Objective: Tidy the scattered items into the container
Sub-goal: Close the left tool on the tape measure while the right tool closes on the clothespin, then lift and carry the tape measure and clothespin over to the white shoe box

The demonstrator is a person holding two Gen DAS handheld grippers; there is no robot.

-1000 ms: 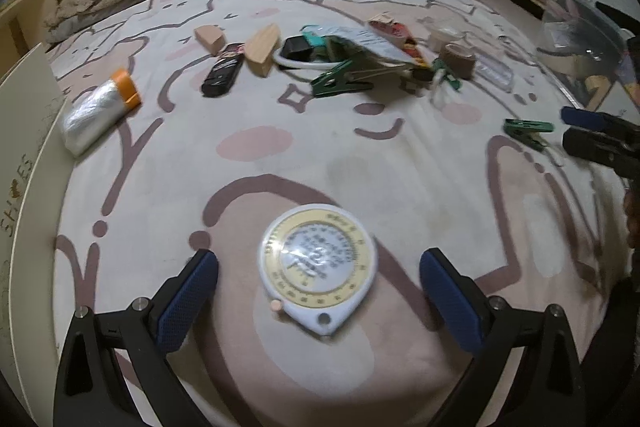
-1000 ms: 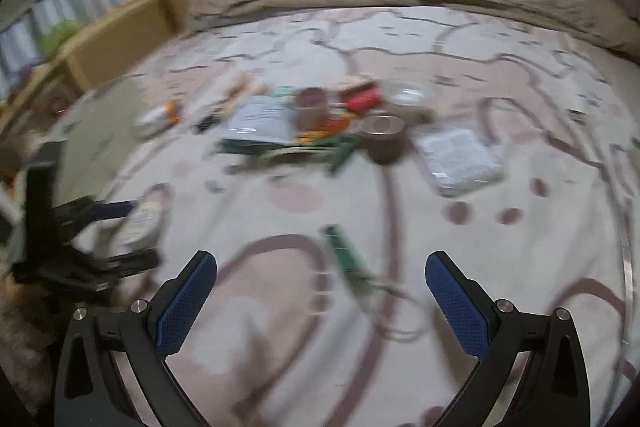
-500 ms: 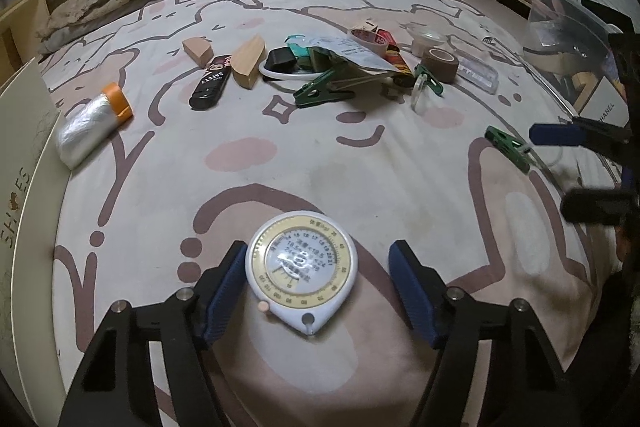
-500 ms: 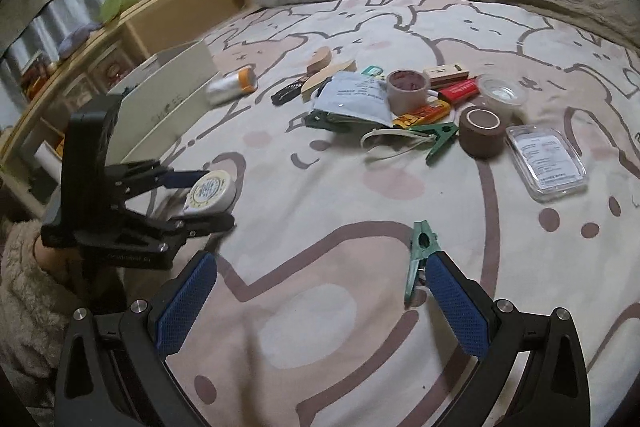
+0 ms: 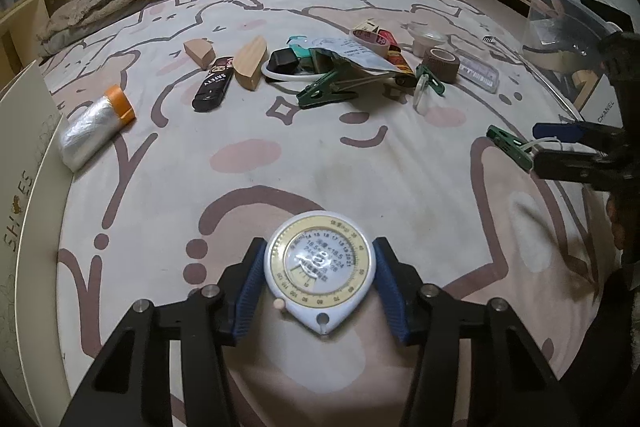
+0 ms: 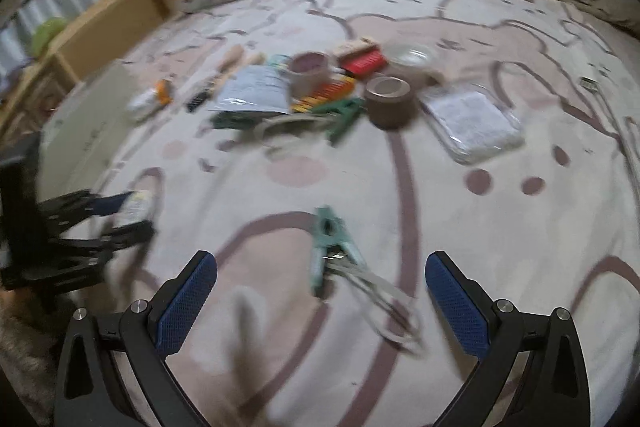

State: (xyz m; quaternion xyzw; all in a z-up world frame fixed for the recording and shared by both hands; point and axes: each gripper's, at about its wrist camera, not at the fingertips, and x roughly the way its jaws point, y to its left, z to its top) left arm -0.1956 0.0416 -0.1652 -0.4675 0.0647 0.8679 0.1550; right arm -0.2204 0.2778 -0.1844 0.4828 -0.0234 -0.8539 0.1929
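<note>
While the white tape measure (image 5: pixel 320 277) lies on the patterned bed cover (image 5: pixel 280 163), it is flanked by the blue pads of the left tool (image 5: pixel 318 285), whose jaws are closing and seem to touch its sides. A green clip (image 6: pixel 332 247) is seen between the wide-apart pads of the right tool (image 6: pixel 320 307). A clear container (image 5: pixel 560 15) is seen at the bed's far right edge.

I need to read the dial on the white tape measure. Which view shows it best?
The left wrist view: the tape measure lies sharp and face-up between the left gripper's closing jaws. The right wrist view shows it only small, blurred and edge-on.
</note>
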